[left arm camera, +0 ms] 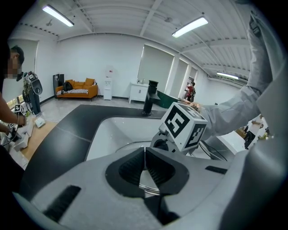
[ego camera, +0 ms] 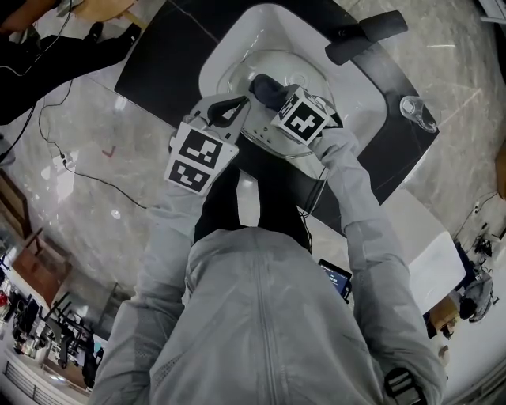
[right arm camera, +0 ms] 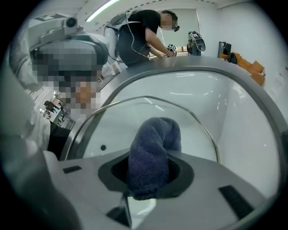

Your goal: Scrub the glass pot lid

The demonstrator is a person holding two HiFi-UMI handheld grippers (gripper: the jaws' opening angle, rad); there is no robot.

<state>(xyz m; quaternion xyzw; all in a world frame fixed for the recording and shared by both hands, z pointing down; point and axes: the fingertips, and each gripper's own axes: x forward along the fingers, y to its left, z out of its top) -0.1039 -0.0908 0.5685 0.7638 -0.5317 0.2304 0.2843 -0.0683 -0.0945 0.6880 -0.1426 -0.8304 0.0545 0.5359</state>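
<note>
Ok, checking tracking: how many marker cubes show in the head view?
2. One cube tops the left gripper, clamped on the glass lid; the other tops the right gripper, holding the blue cloth over it. None seems hidden.

**Operator:** What is the glass pot lid (right arm camera: 135, 119) made of?
**Technician:** Clear, smooth glass. The rim band is metal with a dull sheen.
**Operator:** And the cloth (right arm camera: 150, 152)?
**Technician:** Dark blue fabric with a fuzzy pile, matt.
**Operator:** What about the fixtures?
**Technician:** The sink (ego camera: 261, 24) is white, smooth and glossy. The counter (ego camera: 170, 47), at 10 o'clock from it, is black and matt. The left gripper (left arm camera: 145, 150) is matt grey plastic, and its pads (left arm camera: 130, 170) are black and ribbed.
</note>
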